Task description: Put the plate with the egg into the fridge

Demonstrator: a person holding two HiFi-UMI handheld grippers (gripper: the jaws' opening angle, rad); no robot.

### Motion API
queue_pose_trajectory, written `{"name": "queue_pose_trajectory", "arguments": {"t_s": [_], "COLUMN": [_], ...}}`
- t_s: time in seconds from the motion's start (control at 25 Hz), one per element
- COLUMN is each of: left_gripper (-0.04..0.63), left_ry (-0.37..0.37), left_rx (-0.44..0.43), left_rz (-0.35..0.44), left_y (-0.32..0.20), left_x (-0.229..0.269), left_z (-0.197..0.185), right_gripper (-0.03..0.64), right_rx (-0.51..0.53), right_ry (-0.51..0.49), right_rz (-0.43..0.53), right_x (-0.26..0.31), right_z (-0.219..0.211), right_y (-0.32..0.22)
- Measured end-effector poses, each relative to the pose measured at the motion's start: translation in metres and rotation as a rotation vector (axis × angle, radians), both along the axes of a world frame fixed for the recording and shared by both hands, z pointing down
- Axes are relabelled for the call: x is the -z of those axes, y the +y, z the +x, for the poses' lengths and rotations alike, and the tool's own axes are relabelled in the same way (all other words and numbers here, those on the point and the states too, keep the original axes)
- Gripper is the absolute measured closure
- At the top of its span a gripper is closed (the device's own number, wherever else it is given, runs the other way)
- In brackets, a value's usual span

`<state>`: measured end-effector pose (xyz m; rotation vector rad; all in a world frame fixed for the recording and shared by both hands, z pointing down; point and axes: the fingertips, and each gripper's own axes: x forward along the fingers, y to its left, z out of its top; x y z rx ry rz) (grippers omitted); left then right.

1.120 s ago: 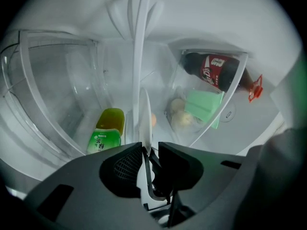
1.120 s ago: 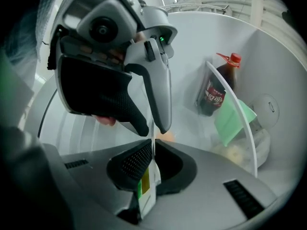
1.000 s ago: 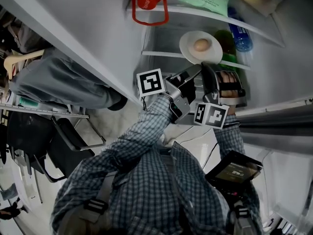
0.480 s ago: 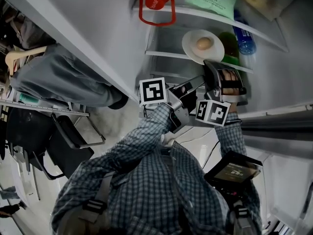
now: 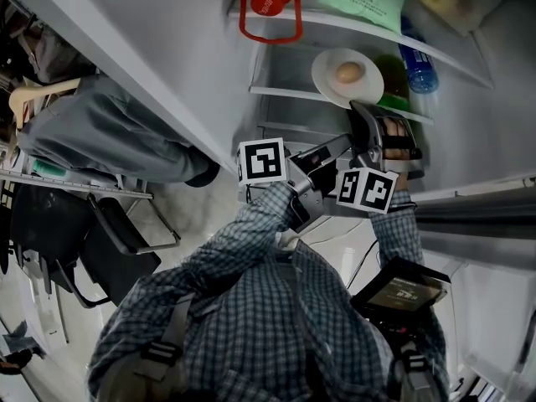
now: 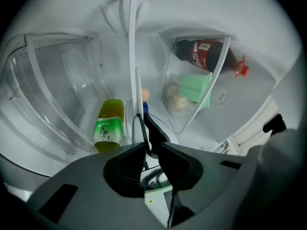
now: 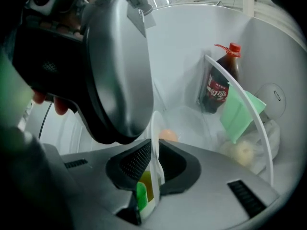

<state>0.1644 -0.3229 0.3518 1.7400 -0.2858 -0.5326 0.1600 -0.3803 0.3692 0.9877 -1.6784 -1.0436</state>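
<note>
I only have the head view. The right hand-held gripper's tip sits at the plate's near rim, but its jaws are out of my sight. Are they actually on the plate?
Observer: Yes. In the right gripper view, the jaws of the right hand-held gripper are shut on the thin white rim of the plate.
Operator: And the egg, seen from that side?
Observer: The egg shows just past the jaw tips, on the plate.
Operator: What does the red cap above the plate belong to?
Observer: The left gripper view shows a dark cola bottle with a red label. It sits behind a clear shelf front, next to a green packet.
</note>
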Motion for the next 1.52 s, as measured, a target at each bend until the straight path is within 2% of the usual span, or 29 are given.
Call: {"name": "queue_pose_trajectory", "arguments": {"t_s": [0.12,0.32,0.4,0.52,0.6,0.76,0.92,0.96,1.04,1.16,1.24,1.32,1.52], "left_gripper": [0.526,0.586,0.588,0.588,0.588,0.588,0.588,0.588,0.588,0.588,0.588,0.588,0.588], "left_ry": [0.014,-0.029,-0.049,-0.039,-0.084,-0.17,-0.257,-0.289,-0.368,-0.516,-0.595,-0.634,-0.687], "left_rx": [-0.008,-0.006,-0.002,0.002,0.012,0.012,0.004,0.002,0.003,0.037,0.057,0.069,0.081], "left_rz": [0.019,0.037,0.043,0.064,0.087,0.138,0.214,0.24,0.297,0.416,0.499,0.55,0.598], "left_y": [0.002,0.004,0.004,0.004,0.003,0.003,0.007,0.008,0.012,0.015,0.017,0.018,0.019], "left_x": [0.004,0.0,-0.001,0.004,0.0,-0.006,-0.011,-0.013,-0.017,-0.023,-0.024,-0.024,-0.028], "left_z": [0.002,0.001,-0.001,0.0,-0.002,-0.003,-0.003,-0.003,-0.003,-0.006,-0.007,-0.007,-0.011], "right_gripper": [0.552,0.537,0.537,0.537,0.537,0.538,0.54,0.544,0.603,0.611,0.611,0.611,0.611], "right_rx": [0.0,-0.008,-0.017,-0.033,-0.047,-0.089,-0.134,-0.143,-0.161,-0.181,-0.195,-0.216,-0.246], "right_ry": [-0.043,-0.053,-0.052,-0.075,-0.132,-0.334,-0.604,-0.678,-0.828,-1.017,-1.098,-1.158,-1.298], "right_rz": [-0.033,-0.035,-0.032,-0.048,-0.072,-0.132,-0.237,-0.263,-0.31,-0.384,-0.423,-0.453,-0.521], "right_x": [-0.001,0.002,0.004,0.006,0.008,0.018,0.018,0.018,0.019,0.015,0.008,-0.002,-0.016], "right_z": [-0.001,0.003,0.008,0.016,0.021,0.028,0.029,0.029,0.029,0.028,0.027,0.028,0.021], "right_y": [0.003,0.008,0.009,0.014,0.02,0.034,0.048,0.051,0.058,0.067,0.073,0.078,0.088]}}
